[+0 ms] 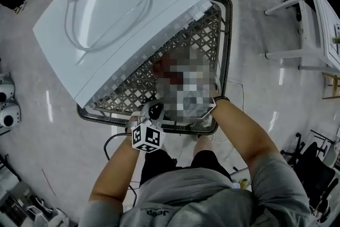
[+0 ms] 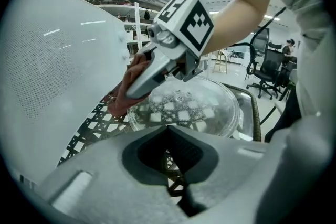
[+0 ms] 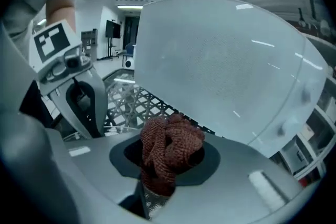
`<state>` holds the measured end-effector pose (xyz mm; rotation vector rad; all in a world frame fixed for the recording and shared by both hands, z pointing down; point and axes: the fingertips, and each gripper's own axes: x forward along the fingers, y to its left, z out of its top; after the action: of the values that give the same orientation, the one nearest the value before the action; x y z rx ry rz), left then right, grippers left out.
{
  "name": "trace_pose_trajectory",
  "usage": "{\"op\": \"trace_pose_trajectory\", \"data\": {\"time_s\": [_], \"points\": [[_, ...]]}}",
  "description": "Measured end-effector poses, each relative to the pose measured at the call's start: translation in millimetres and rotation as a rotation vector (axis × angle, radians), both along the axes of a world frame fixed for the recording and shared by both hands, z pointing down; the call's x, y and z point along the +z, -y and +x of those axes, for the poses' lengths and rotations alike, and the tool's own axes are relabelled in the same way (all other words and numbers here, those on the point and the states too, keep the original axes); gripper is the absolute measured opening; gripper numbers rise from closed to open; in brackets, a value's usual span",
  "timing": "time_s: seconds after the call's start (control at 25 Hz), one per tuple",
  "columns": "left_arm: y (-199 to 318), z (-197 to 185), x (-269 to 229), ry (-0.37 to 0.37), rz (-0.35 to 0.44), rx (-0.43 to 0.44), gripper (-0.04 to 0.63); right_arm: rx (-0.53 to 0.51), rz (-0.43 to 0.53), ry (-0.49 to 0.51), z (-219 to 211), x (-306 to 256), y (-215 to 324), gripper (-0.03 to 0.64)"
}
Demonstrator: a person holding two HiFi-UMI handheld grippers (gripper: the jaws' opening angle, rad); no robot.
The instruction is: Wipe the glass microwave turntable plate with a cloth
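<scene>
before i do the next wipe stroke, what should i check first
1. Cloth gripped: ok, bunched between the right gripper jaws, which are shut on it.
2. Cloth on the glass turntable plate: ok, it sits at the plate's rim.
3. Plate lying flat on the lattice table: ok.
4. Left gripper steadying the plate: not ok, jaws together on nothing.
5. Clearance from the microwave: cannot tell, its white side is close beside the cloth.
</scene>
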<state>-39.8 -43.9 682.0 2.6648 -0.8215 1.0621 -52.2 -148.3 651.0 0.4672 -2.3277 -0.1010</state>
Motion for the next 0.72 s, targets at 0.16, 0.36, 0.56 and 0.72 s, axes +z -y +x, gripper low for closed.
{"op": "trace_pose_trajectory", "data": {"time_s": [0.16,0.36,0.56,0.72], "points": [[-0.1,-0.3,0.5,0.004,0.004,-0.003,-0.002,-0.014,0.01,-0.046,5.8,8.8,0.2,0.107],[0.6,-0.9,0.2,0.003,0.004,-0.009,-0.002,0.042,-0.013,-0.059,30.0,9.5,6.3,0.107],[0.3,-1.3,0.2,0.004,0.004,-0.015,-0.002,0.125,-0.024,-0.092,73.5,9.6,7.3,0.107],[0.8,-1.2,0.2,0.004,0.004,-0.02,-0.002,0.177,-0.03,-0.13,118.2,7.5,4.5,0.107]]}}
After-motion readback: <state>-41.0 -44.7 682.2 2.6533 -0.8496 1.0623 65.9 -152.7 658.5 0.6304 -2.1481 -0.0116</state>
